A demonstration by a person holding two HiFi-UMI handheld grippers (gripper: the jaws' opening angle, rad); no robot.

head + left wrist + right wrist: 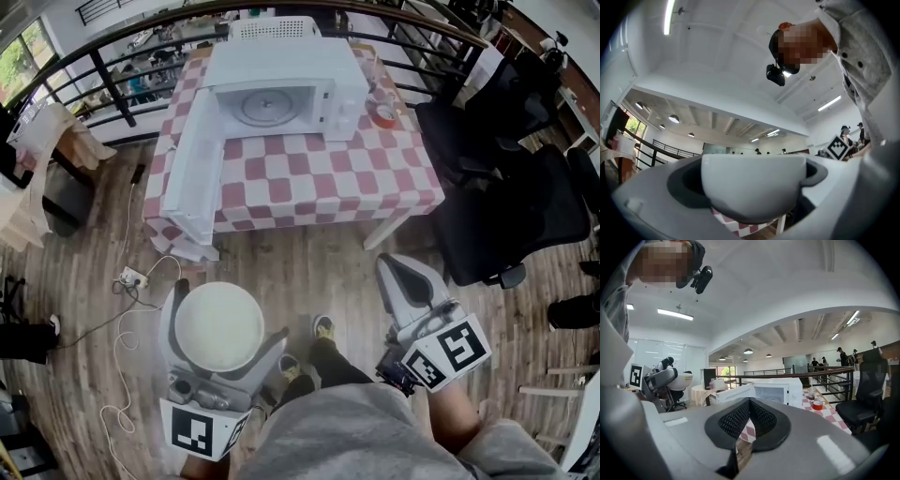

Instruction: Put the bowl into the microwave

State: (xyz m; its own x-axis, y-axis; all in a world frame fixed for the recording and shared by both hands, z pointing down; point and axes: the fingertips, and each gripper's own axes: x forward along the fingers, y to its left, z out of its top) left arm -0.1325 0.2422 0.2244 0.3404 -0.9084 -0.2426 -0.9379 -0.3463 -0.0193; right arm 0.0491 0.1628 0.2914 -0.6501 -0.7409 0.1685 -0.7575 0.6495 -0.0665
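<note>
Inside left gripper [225, 330], 1 bowl [214, 317].

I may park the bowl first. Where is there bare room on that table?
Bare cloth lies between the microwave, its open door and the near edge. The cavity looks empty. It is crowded right of the microwave: small containers.

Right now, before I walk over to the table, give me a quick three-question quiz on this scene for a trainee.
1. True or false: the microwave has its door swung open.
2. Where is the bowl? A) on the table B) clamped in the left gripper C) inside the microwave
3. Fill in: the right gripper has its jaws ____ and carries nothing.

Key: 1 true; 2 B; 3 shut.
</note>
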